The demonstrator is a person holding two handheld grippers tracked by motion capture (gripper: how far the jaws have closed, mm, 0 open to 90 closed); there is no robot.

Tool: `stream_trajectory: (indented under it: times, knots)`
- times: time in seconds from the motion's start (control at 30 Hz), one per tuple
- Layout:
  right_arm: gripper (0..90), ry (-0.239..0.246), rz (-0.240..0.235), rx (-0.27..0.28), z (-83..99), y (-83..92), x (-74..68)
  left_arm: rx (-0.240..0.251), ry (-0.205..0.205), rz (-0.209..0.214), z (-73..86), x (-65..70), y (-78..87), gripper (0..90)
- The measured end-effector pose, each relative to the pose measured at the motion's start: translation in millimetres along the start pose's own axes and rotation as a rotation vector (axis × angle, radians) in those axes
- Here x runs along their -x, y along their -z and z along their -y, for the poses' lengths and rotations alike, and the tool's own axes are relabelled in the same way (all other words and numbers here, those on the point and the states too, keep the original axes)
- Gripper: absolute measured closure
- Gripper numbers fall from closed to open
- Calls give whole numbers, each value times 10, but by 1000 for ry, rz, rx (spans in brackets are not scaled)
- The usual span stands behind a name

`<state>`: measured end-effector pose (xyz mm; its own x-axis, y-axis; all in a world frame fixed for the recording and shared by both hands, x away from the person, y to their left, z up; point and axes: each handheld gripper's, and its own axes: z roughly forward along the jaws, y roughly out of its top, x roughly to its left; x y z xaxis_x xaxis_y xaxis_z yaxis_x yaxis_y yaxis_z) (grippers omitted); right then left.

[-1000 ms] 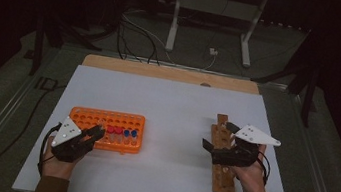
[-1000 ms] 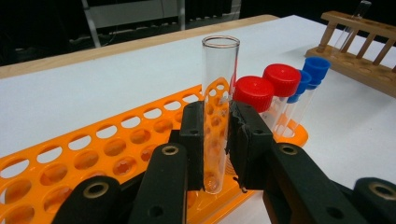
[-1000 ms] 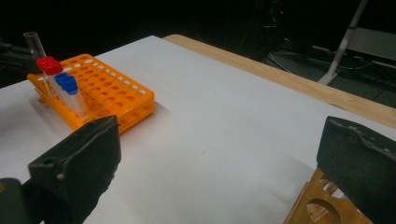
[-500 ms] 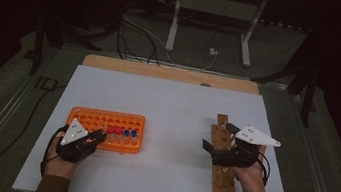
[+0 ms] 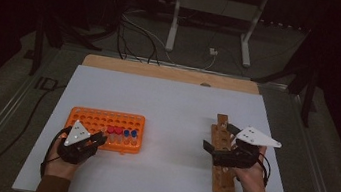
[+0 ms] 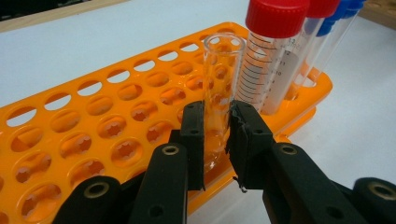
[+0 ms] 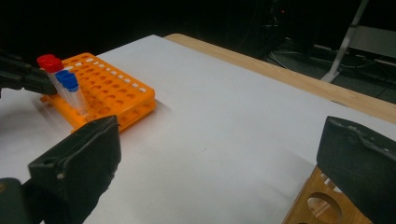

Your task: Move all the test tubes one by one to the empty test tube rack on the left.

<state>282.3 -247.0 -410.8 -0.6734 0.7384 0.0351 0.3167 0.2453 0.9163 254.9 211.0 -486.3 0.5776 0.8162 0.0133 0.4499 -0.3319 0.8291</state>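
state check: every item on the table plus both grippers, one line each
left gripper: shut on clear open tube
clear open tube: uncapped, upright in orange rack
orange rack: flat on table, most holes empty
red-capped tubes: capped, upright in rack
blue-capped tubes: capped, upright in rack
right gripper: open, nothing between jaws
wooden rack: flat on table under right gripper

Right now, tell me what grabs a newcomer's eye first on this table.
The bright orange rack at the table's near left stands out, with red- and blue-capped tubes along its near edge. The left gripper is clamped on a clear uncapped tube in it. At the right, the right gripper hangs open over a wooden rack.
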Motion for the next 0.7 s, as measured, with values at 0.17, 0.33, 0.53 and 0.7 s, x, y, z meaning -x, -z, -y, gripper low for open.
stream_trajectory:
  times: [0.17,0.33,0.53,0.7]
  knots:
    - [1,-1,-5,0,8,-9,-9,-20,-6,-7,0,16,-4,766]
    - [1,-1,-6,-3,25,-9,-8,-40,-6,-11,6,20,-20,766]
    - [1,-4,-6,0,26,-4,-5,-42,-3,-10,8,22,-14,766]
    - [1,-4,-6,0,28,0,3,-42,-1,-12,14,21,3,766]
